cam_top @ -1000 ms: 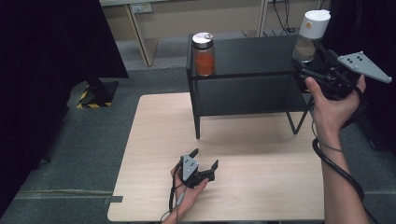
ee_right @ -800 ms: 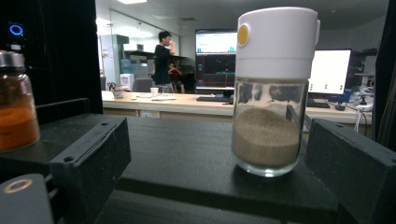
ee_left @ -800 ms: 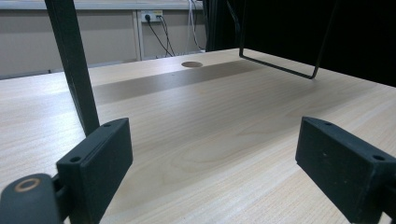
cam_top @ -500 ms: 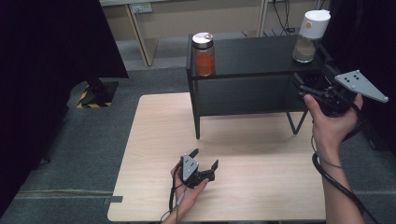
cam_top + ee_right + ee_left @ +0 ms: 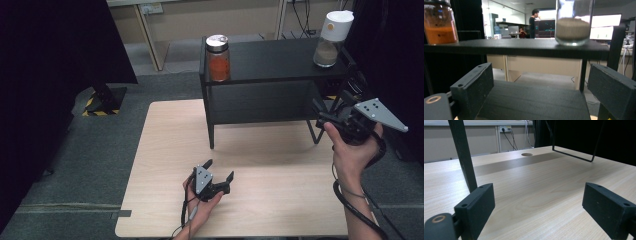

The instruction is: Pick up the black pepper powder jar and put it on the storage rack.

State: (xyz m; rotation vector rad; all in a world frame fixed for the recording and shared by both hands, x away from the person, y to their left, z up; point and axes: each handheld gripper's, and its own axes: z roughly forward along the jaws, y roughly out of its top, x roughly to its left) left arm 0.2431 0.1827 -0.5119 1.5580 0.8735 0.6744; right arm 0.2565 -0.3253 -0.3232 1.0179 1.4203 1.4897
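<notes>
White-capped glass jar [image 5: 331, 40] of beige grains stands upright on the black shelf's [image 5: 270, 62] right end

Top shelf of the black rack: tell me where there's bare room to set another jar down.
The top shelf is bare between the orange-filled jar at its left end and the white-lidded jar at its right end; both ends are taken. The lower shelf, in front of the open right gripper, is bare too. The wooden table is open around the left gripper.

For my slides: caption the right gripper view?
Open right gripper faces black shelf bearing two jars.
</notes>
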